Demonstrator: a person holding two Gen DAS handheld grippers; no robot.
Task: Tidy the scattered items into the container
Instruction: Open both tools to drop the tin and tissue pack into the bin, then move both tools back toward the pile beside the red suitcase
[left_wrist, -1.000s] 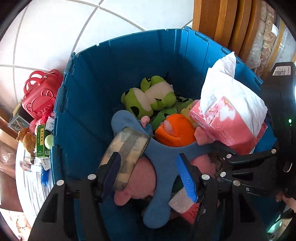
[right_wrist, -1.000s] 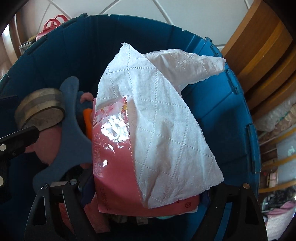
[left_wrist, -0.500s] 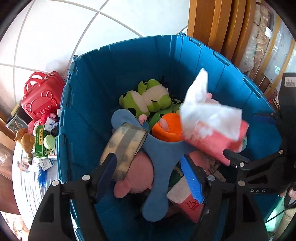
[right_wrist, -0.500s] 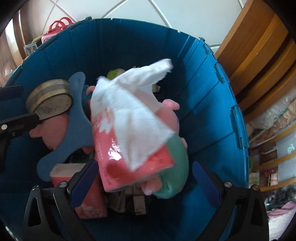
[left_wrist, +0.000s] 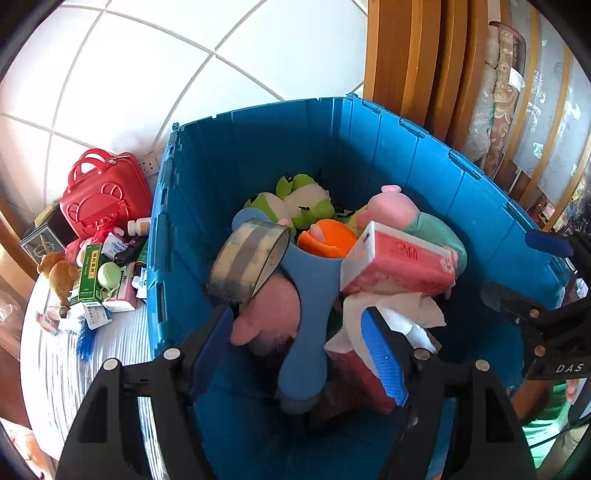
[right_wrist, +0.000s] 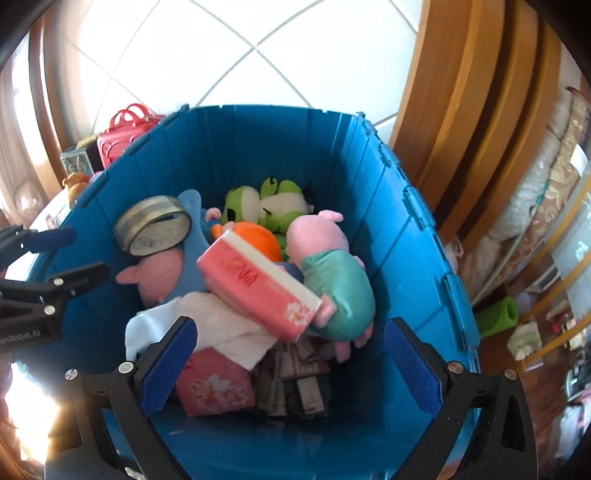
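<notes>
Tissue pack (right_wrist: 258, 284) — underside hidden — in container (right_wrist: 399, 236).

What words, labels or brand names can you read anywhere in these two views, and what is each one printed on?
"DAS": white letters on the black body of the right gripper, at the left wrist view's right edge.
"nRobot.AI": cut-off white lettering on the left gripper, at the right wrist view's left edge.
Pink tissue pack: red print, unreadable.
Green medicine box: characters too small to read.
Small white boxes beside the blue bin: blurred.
</notes>
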